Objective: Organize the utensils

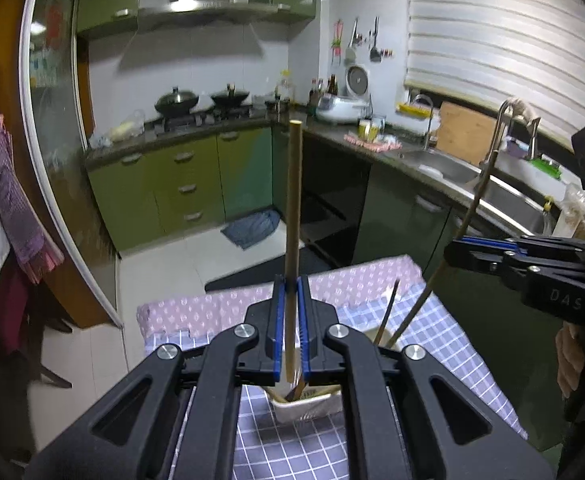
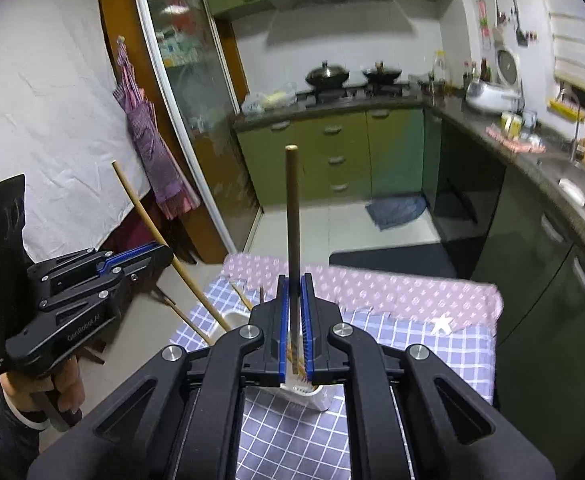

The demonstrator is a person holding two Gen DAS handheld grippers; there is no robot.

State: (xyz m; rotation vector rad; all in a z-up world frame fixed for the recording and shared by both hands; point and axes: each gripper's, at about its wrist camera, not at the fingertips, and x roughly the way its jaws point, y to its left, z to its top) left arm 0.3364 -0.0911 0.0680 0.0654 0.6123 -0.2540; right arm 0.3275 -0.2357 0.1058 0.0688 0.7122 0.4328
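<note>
Left gripper (image 1: pixel 291 336) clamped a pale chopstick (image 1: pixel 293 216); right gripper (image 2: pixel 295 332) clamped a dark chopstick (image 2: pixel 293 216), both lower centre above the holder (image 2: pixel 308 394). Thin grips risked slipping or clashing sticks.

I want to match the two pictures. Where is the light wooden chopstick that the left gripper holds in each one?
Left wrist view: the light chopstick stands upright in the centre, clamped in the left gripper.
Right wrist view: it slants at the left, through the left gripper.
Shared landmark: the white utensil holder on the checked cloth.
</note>
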